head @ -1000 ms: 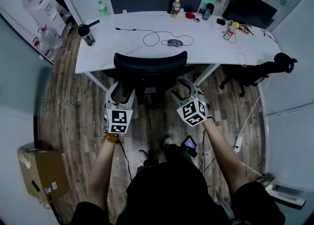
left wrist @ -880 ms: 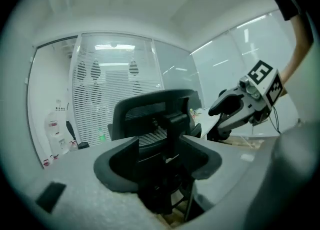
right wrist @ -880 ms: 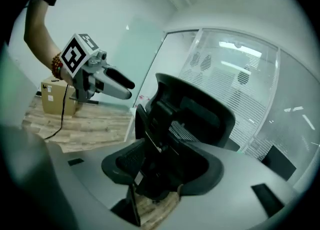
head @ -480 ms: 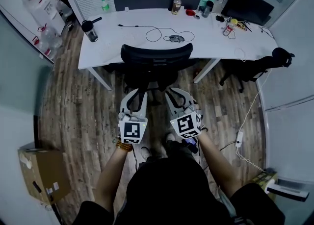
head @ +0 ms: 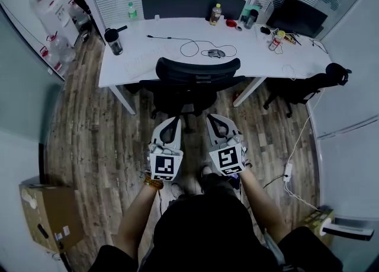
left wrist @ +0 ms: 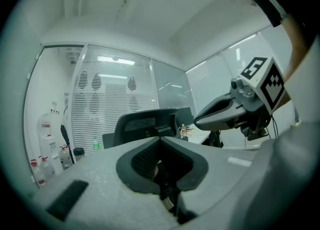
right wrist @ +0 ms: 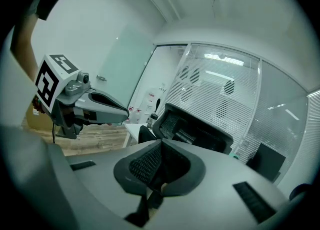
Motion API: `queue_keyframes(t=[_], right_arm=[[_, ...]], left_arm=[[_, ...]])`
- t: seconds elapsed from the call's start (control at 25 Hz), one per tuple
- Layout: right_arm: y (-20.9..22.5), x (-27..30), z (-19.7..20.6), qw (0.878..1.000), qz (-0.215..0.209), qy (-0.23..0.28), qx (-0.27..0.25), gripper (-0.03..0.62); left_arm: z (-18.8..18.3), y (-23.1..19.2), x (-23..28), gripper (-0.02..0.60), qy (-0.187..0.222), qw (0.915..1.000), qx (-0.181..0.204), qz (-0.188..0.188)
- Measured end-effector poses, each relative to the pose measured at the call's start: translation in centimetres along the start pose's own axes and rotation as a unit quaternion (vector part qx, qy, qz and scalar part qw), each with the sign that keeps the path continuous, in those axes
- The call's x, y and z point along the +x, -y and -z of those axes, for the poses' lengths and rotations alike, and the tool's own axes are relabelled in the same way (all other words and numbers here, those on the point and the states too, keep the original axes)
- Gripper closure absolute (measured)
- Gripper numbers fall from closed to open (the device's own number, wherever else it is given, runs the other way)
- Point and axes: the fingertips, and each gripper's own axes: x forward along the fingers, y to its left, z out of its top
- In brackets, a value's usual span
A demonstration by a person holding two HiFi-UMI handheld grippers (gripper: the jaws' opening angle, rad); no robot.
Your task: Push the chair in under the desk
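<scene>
White surface runs across the far side of the wooden floor. Black chair stands at the surface's near edge, its backrest level with the rim. Left gripper and right gripper hang side by side nearer the person, apart from the chair, which lies straight ahead of the fingers; both pairs are closed on nothing.

- The chair has its seat mostly hidden beneath its backrest and the desk.
- The clutter on the desk's far right is too small to identify.
</scene>
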Motion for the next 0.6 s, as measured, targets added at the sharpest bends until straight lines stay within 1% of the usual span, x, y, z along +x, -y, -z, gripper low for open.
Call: queue_keyframes(t=[0.2, 0.32, 0.44, 0.6], right_arm=[[1.2, 1.1, 1.6, 1.0, -0.005, -0.015, -0.004, 0.594], [3.0, 2.9, 3.5, 1.0, -0.011, -0.022, 0.003, 0.594], [6.6, 4.8, 5.2, 1.0, -0.012, -0.026, -0.007, 0.594], [12.7, 5.8, 8.9, 0.998, -0.012, -0.059, -0.018, 0.594]], left_arm=[[1.0, -1.3, 1.1, 0.578, -0.009, 0.9999, 0.007, 0.002], [1.7, -2.8, 2.6, 0.578, -0.02, 0.9995, 0.024, -0.006], [2.5, -4.7, 4.9, 0.576, -0.039, 0.9977, 0.051, -0.018], [4.2, -6.4, 8.0, 0.554, -0.079, 0.9932, 0.082, -0.026]])
